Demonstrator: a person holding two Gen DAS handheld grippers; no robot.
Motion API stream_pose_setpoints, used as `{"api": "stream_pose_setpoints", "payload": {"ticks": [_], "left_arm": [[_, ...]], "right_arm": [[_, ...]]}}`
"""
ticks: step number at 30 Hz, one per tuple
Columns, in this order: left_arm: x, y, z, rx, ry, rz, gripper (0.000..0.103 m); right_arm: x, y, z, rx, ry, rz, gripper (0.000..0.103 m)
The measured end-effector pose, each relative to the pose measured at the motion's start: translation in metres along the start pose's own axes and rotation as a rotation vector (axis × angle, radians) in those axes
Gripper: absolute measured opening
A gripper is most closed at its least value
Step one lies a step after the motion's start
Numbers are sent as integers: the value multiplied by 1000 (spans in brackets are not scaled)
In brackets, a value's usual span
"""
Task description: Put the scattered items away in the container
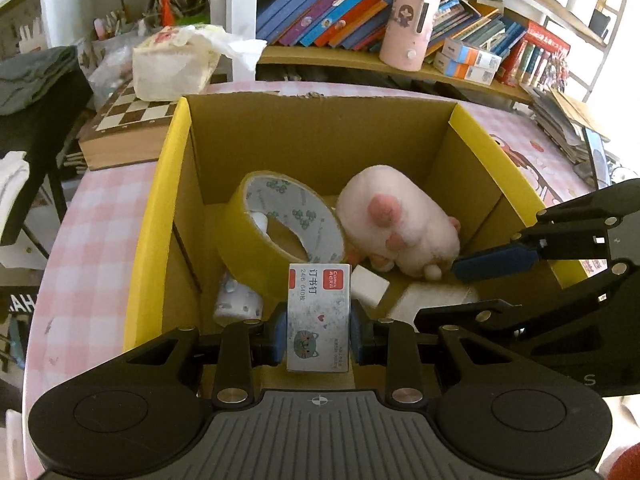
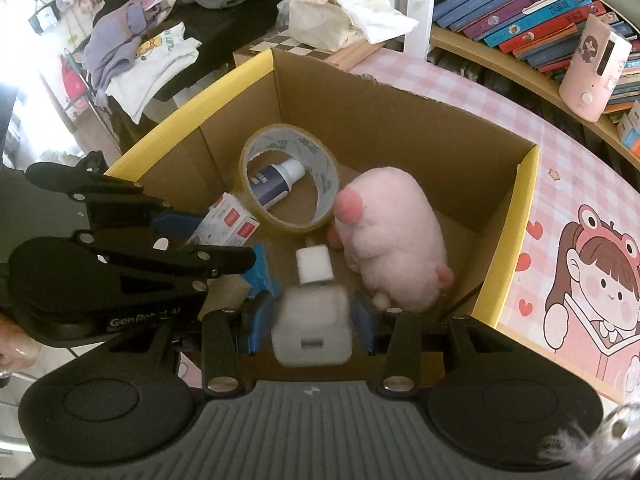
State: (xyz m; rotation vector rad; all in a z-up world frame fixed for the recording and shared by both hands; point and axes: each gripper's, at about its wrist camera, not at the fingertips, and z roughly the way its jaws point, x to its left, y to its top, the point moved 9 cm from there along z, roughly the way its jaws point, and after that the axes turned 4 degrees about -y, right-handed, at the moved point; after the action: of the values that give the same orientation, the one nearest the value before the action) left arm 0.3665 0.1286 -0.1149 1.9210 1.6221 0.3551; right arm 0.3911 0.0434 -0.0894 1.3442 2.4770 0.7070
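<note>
The open cardboard box [image 1: 440,148] with yellow flaps holds a tilted tape roll [image 1: 280,220], a pink plush [image 1: 400,216] and a small bottle [image 2: 276,182]. A staple box [image 1: 319,316] and white charger [image 2: 312,330] hang clamped above it.

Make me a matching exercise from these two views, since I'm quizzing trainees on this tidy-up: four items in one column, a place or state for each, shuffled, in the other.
Items:
1. staple box
2. white charger
3. tape roll
4. pink plush

Places or states:
A. lying in the cardboard box, near its right wall
B. clamped in the right gripper
C. tilted in the cardboard box, a small bottle visible through its ring
D. clamped in the left gripper

Pairs: 1-D, 2-B, 3-C, 4-A
</note>
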Motion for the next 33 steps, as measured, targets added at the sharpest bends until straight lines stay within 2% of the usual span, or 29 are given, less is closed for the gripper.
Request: {"api": "stream_pose_setpoints", "payload": {"ticks": [5, 8, 13, 22, 33], "left_arm": [[0, 0, -8, -25, 10, -11, 34], [-1, 1, -15, -42, 15, -17, 38], [-6, 2, -31, -83, 28, -27, 49], [-21, 4, -81, -193, 43, -26, 64], [-58, -15, -149, -321, 71, 42, 75]], "right_arm": [[1, -1, -6, -19, -5, 12, 43], [0, -1, -14, -38, -20, 18, 49], [-3, -1, -32, -84, -24, 45, 49], [2, -7, -80, -219, -77, 46, 49], [11, -43, -154, -379, -162, 87, 49]]}}
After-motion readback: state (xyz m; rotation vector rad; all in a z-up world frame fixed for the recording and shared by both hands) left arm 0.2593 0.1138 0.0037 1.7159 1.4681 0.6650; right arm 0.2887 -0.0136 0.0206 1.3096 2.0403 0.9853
